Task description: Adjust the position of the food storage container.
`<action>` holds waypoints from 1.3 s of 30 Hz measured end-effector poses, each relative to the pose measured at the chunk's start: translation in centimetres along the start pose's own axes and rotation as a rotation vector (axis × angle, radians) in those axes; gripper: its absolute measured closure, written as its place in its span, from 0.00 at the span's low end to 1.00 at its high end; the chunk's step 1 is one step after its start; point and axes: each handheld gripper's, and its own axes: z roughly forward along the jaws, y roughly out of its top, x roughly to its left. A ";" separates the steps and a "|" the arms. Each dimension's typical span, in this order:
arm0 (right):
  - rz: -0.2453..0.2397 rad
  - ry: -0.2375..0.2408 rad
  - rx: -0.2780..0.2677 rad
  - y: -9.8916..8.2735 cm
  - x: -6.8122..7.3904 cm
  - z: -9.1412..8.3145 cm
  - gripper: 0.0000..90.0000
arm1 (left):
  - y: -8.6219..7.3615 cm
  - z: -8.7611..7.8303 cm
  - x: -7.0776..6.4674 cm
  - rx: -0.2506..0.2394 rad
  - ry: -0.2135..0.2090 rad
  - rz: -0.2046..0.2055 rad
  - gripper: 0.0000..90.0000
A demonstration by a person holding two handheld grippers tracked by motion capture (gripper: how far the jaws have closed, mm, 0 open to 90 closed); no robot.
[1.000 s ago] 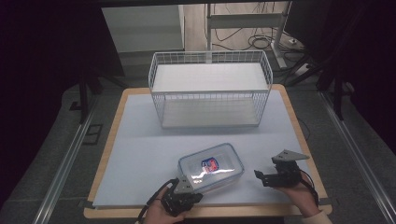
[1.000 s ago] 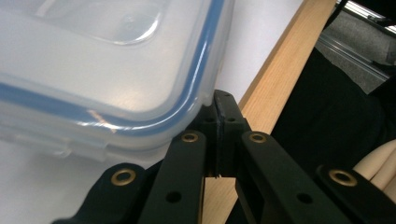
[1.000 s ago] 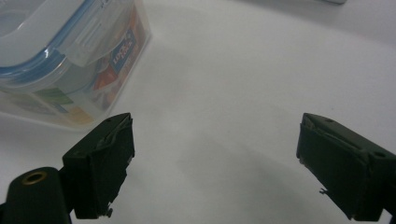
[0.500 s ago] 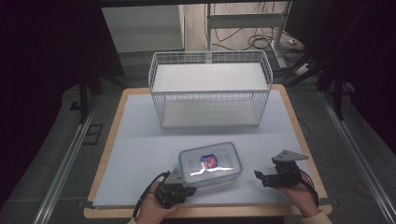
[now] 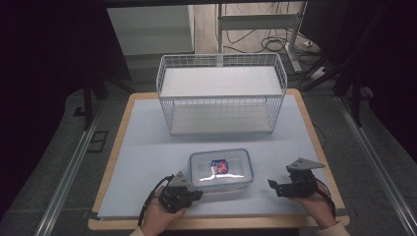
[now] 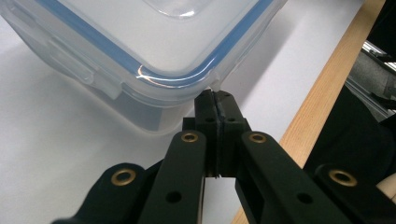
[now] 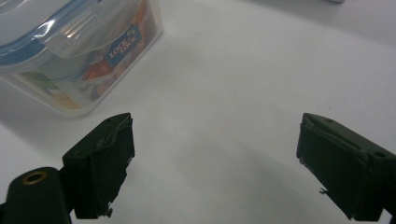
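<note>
At the box's near-left corner, the left gripper (image 6: 216, 100) has its jaws pressed flat together with nothing between them, tips right against the rim of the lid, just under the blue seal. Off to the other side, the right gripper (image 7: 215, 172) rests on the table with jaws spread wide and holding nothing, near the box but clear of it.

A clear plastic box (image 5: 221, 168) with a blue-edged lid sits on the near half of the table, between the two grippers, with some printed packet inside. Its side latches look folded down.

My reading: the step in hand is working at the lid, the closed tips set to nudge or lift at the corner. Next, the tips need to catch a latch tab rather than the smooth rim, and the right gripper would likely have to steady the box, since it looks light enough to slide on the smooth sheet.

Beyond the box stands a white wire basket (image 5: 221, 93), well apart, on the pale sheet (image 5: 147, 157) over the wood-edged table (image 5: 110, 167). Around it the room is dark, with cables on the floor behind.
</note>
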 end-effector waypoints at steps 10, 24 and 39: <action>-0.011 0.002 -0.002 0.0 0.0 0.0 0.12 | 0.3 -0.1 1.0 -0.023 0.026 -0.016 1.00; -0.031 0.018 -0.032 0.1 0.1 -0.2 0.12 | -0.1 -1.8 0.3 -0.067 -0.010 -0.029 0.99; -0.030 0.012 -0.031 0.0 0.0 -0.1 0.12 | -1.4 -4.4 5.6 -0.155 0.140 -0.200 0.82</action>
